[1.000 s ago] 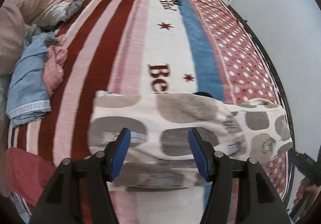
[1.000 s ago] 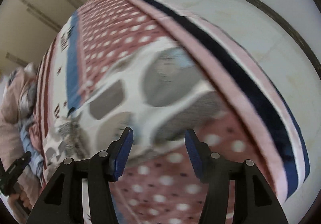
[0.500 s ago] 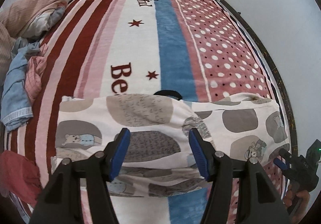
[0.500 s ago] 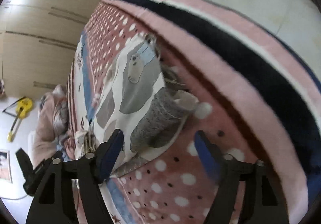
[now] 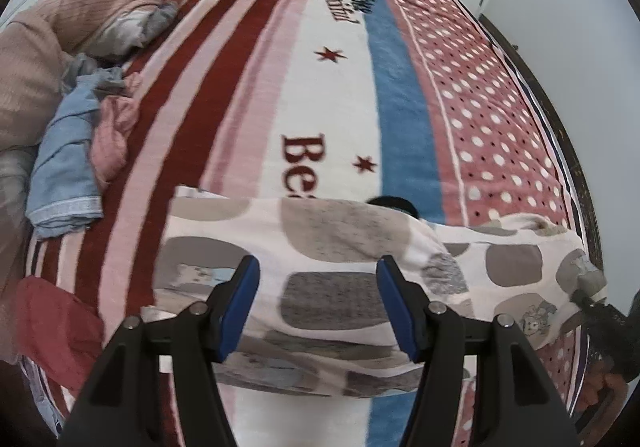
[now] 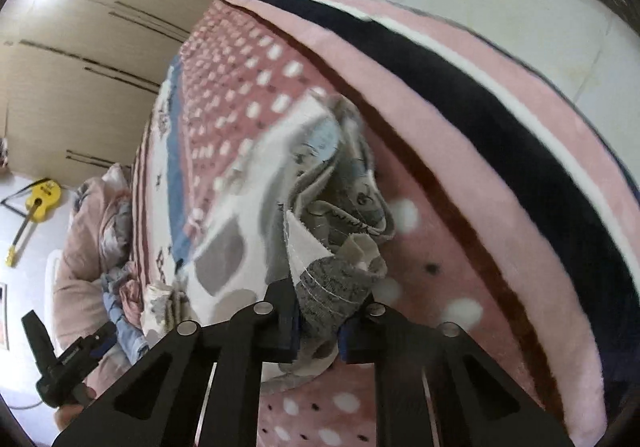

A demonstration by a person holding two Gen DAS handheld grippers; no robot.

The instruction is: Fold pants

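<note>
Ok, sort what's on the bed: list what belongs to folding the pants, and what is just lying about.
Part of the job:
- patterned pants, spread across the blanket
- right gripper, jaws shut on the pants' end
- left gripper, jaws open above the pants

Just lying about:
- blue garment
- pink garment
- red cloth
- rumpled quilt
- yellow toy guitar

The blanket (image 5: 332,95) on the bed carries woven lettering on its white stripe. Near the pants (image 5: 340,247), large dark red letters read "Be"; the rest of the word is covered by the fabric. At the far end of the stripe, smaller dark script reads "Beautiful". A second word beside it is too blurred to read. Two red stars stand beside the lettering.
</note>
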